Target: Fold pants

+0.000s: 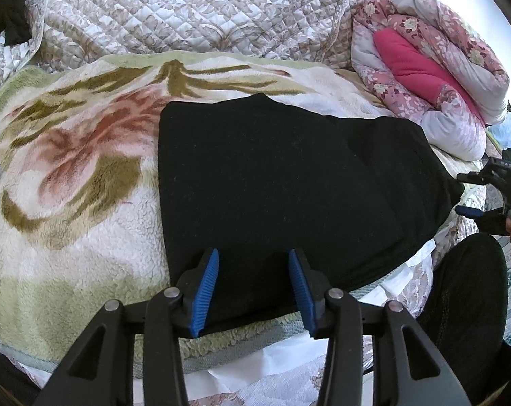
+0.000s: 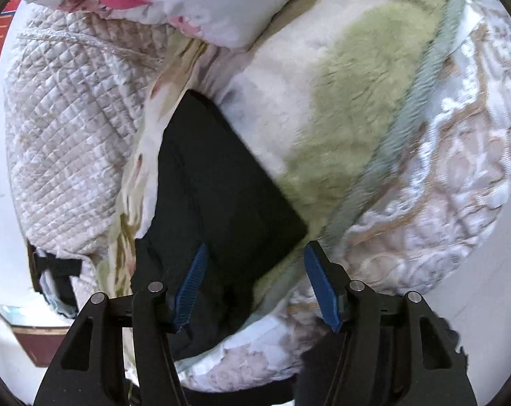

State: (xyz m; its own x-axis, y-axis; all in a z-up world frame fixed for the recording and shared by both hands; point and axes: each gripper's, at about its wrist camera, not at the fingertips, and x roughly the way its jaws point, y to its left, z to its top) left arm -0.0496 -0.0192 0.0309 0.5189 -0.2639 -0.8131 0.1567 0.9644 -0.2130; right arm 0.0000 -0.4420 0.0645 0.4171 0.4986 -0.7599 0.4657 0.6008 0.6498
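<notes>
The black pants (image 1: 282, 182) lie folded into a flat, roughly square stack on a fleece floral blanket (image 1: 69, 176). My left gripper (image 1: 253, 260) is open, its blue pads (image 1: 206, 294) over the near edge of the pants, holding nothing. My right gripper (image 2: 255, 257) is open and empty, hovering above the near corner of the pants (image 2: 221, 186). It also shows at the right edge of the left wrist view (image 1: 485, 196), just off the right side of the pants.
A quilted beige bedspread (image 1: 187, 6) covers the bed behind the blanket. A rolled pink floral duvet (image 1: 431, 67) lies at the back right. The person's dark-clad leg (image 1: 465, 291) is at the bed's near right edge. The blanket's green border (image 2: 384, 155) runs beside the pants.
</notes>
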